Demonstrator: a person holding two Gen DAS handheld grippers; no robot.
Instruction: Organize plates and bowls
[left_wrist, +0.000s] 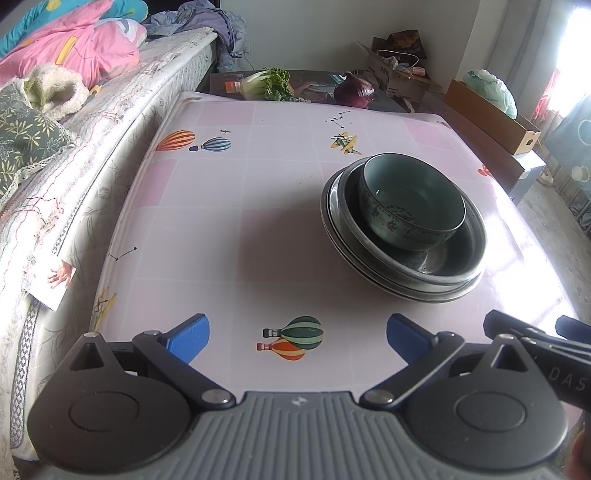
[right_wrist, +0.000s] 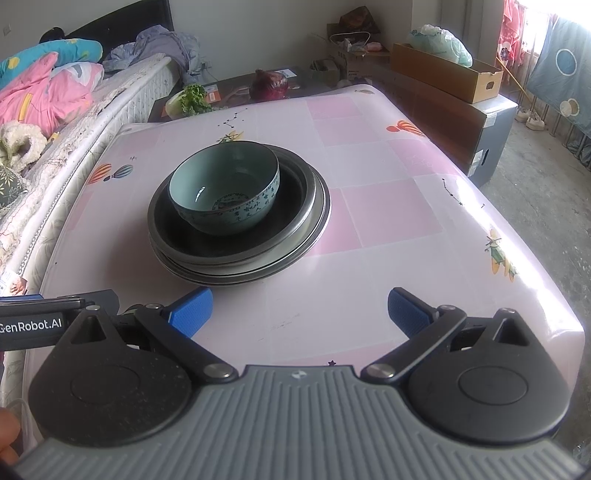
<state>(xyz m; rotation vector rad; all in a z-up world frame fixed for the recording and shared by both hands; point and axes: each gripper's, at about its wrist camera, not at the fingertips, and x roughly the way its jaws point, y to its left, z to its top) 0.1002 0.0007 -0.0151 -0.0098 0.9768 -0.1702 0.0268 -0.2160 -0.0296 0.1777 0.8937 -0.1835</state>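
Your left gripper (left_wrist: 297, 338) and right gripper (right_wrist: 299, 312) both gape wide and empty; bowl (right_wrist: 223, 192) sits nested on plates (right_wrist: 317, 218) mid-frame, so stacking looks finished

Pink balloon-print table (left_wrist: 258, 206), stacked plates (left_wrist: 369, 258) and bowl (left_wrist: 410, 206) on it.

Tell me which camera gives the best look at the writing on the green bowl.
The right wrist view: the bowl sits near centre, well lit, and the dark characters on its near side are distinct. In the left wrist view the bowl is off to the right and shadowed, so the pattern looks murky.
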